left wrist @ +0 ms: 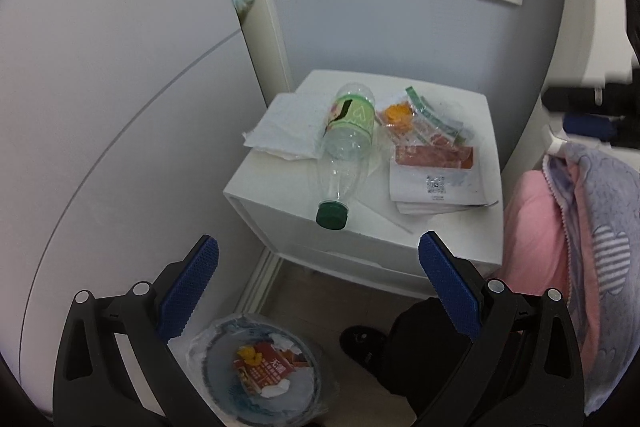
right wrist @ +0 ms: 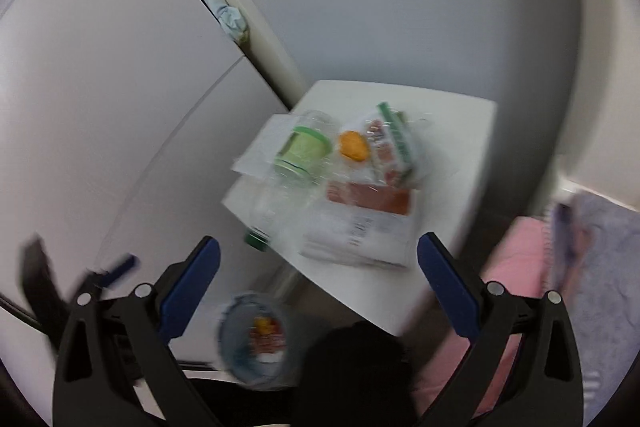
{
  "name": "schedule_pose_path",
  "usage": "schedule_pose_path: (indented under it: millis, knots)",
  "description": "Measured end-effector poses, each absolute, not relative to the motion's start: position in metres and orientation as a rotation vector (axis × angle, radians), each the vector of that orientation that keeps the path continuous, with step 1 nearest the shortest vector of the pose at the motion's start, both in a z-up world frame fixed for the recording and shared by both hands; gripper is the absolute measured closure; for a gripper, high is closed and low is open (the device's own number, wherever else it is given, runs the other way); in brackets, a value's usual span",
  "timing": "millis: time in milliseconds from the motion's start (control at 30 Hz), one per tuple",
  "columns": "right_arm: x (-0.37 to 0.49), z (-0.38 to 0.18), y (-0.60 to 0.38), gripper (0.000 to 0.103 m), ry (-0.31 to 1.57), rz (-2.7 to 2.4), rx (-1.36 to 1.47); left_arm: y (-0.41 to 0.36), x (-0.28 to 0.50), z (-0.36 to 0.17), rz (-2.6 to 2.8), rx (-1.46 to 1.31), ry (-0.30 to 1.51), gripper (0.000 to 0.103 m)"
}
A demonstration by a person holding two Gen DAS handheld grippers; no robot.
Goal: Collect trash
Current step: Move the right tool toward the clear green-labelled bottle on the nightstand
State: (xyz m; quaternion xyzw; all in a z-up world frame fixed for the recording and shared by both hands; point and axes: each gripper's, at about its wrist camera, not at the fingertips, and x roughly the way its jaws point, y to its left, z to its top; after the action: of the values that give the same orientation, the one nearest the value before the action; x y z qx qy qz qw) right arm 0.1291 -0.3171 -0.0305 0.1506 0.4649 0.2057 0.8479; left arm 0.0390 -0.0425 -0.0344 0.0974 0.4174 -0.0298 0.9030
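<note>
A white cabinet stands against a grey wall, with a pale wardrobe door to its left and a pink and lilac blanket to its right. On the cabinet top, from left to right: a white paper napkin overhanging the left edge; an empty clear plastic bottle lying on its side, its green cap at the front edge; a crumpled clear wrapper holding something orange near the back; and a printed leaflet at the front right corner. On the floor below the cabinet's front left corner sits a lined trash bin with a red carton and scraps already inside. A dark shoe rests beside the bin.

The left wrist view is sharp: the bottle's label and a code on the leaflet are legible as shapes. The right wrist view is smeared by motion, yet it alone shows a dark object with a blue tip at the lower left, possibly the other tool, though I cannot tell.

The left gripper hangs in front of the cabinet with its blue pads spread wide, grasping nothing. The right gripper is likewise spread wide and empty, above the bin and the cabinet's front edge.
</note>
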Motion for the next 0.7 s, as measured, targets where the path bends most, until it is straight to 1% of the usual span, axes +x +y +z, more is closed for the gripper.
schedule_pose_path:
  millis: [167,467,700]
  knots:
    - [0.164,-0.027,-0.291,0.007,0.988,0.449,0.269,-0.050,0.062,-0.045,-0.119,0.237,0.894,0.006]
    - [0.217,-0.049,-0.256,0.007,1.109,0.462,0.326,-0.066,0.099,-0.060,-0.175,0.284,0.934,0.006]
    - [0.245,-0.057,-0.248,0.007,1.150,0.416,0.349,-0.068,0.120,-0.067,-0.188,0.310,0.942,0.006]
